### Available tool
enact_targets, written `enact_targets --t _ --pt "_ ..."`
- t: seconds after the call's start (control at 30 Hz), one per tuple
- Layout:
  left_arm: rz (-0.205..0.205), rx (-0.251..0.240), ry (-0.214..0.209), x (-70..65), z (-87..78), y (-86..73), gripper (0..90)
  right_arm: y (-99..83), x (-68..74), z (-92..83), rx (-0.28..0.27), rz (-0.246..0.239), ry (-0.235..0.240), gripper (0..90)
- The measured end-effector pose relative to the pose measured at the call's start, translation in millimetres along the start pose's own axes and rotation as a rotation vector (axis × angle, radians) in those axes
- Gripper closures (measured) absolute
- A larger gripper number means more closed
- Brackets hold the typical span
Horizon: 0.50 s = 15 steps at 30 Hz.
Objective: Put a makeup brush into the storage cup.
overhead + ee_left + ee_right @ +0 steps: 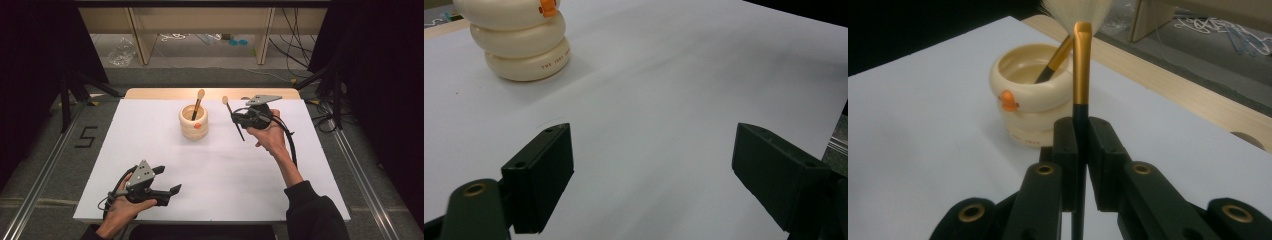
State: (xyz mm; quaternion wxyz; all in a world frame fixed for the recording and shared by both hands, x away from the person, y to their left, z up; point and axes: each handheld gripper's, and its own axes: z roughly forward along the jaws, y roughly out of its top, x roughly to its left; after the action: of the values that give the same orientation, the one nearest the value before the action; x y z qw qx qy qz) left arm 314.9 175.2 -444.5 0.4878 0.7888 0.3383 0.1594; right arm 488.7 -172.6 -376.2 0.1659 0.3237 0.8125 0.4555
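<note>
Between right gripper [1081, 145] pads, brush [1081, 75]

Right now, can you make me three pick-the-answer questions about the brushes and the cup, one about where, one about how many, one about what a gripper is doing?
1. Where is the cream cup?
A. On the white table top, toward the far side
B. On the floor
C. In the left gripper

2. How many brushes can you see?
A. One
B. Two
C. Four

3. What is the right gripper doing?
A. Standing wide open with nothing in it
B. Lying flat on the table
C. Clamped shut on a brush

Answers:
1. A, the high view shows the cup on the white table top, near its far edge.
2. B, one brush in the cup leans on its rim, and the held brush is in the right gripper.
3. C, the right gripper view shows both black jaws pressed on the dark handle.
</note>
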Motion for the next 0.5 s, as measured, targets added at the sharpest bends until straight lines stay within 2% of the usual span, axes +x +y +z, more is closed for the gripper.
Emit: enact_targets --t 0.03,0.07,0.2,0.3,0.33,0.37,0.43,0.5 --pt "-0.015 0.008 -0.007 -0.7 -0.2 -0.5 16.7 1.5 1.1 1.7 -0.012 -0.002 0.004 83.3" --pt "-0.002 0.007 0.001 0.4 -0.3 -0.2 16.7 2.7 2.3 3.5 -0.026 0.000 0.013 83.3" --pt "0.001 0.006 0.008 0.5 0.1 0.0 16.7 7.1 7.3 9.0 -0.031 0.026 0.058 83.3" --pt "0.020 0.006 0.007 1.1 -0.4 0.4 16.7 9.3 9.3 13.5 -0.047 0.026 0.072 83.3" --pt "0.020 0.006 0.008 1.2 -0.4 0.3 16.7 9.9 9.6 14.1 -0.051 0.029 0.075 83.3" --pt "-0.003 0.007 0.009 0.0 -0.3 -0.2 16.7 11.0 9.8 14.4 -0.052 0.026 0.070 83.4" --pt "0.014 0.008 0.003 1.4 -0.2 0.1 16.7 13.3 11.2 17.8 -0.063 0.031 0.083 83.4" --pt "0.008 0.008 0.003 1.7 0.0 -0.2 16.7 16.2 11.9 19.9 -0.073 0.033 0.086 83.4"
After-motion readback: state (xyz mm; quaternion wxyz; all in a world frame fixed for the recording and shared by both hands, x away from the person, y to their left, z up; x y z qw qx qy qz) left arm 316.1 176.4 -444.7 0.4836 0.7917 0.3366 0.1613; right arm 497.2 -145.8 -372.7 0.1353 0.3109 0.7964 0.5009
